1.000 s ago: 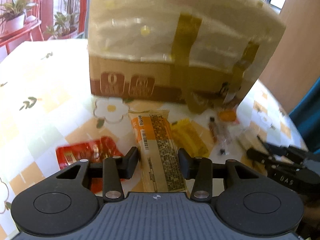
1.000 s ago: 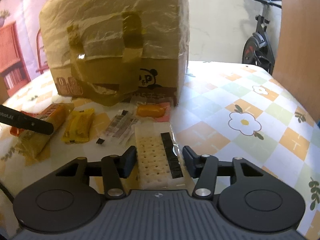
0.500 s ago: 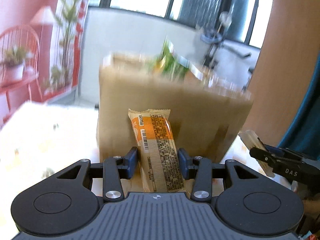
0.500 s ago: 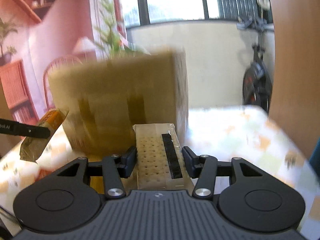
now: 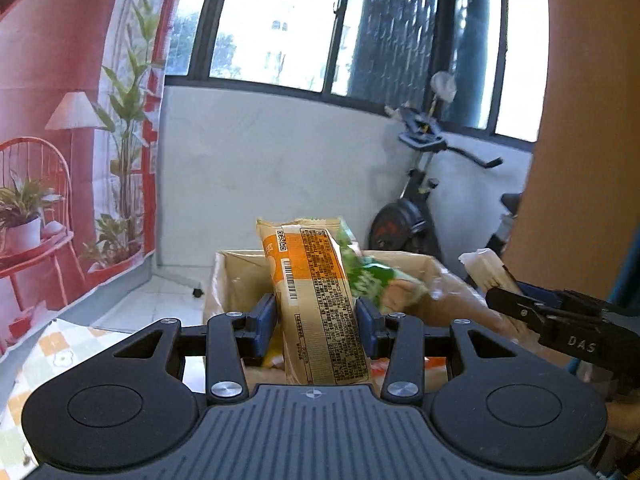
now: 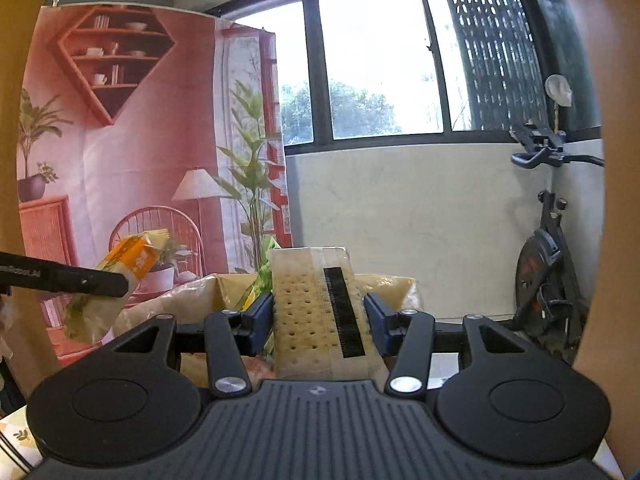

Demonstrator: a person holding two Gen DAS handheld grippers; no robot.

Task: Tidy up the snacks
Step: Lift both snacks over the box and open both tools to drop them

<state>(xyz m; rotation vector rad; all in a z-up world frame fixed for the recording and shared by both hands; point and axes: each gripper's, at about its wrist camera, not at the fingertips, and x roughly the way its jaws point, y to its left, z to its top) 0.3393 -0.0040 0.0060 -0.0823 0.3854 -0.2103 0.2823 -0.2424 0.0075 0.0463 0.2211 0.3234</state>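
Observation:
My left gripper is shut on an orange snack packet and holds it upright above the open cardboard box. My right gripper is shut on a clear-wrapped cracker pack with a black barcode strip, held over the same box. A green snack bag lies in the box. The right gripper's arm with its cracker pack shows at the right of the left wrist view. The left gripper's arm with the orange packet shows at the left of the right wrist view.
The flower-patterned tablecloth shows at the lower left. An exercise bike stands by the white wall under the window. A printed red backdrop hangs at the left. A brown panel fills the right side.
Both grippers have risen from the table with their packets, from in front of the box's side to above its open top. The other snacks on the table have dropped out of view.

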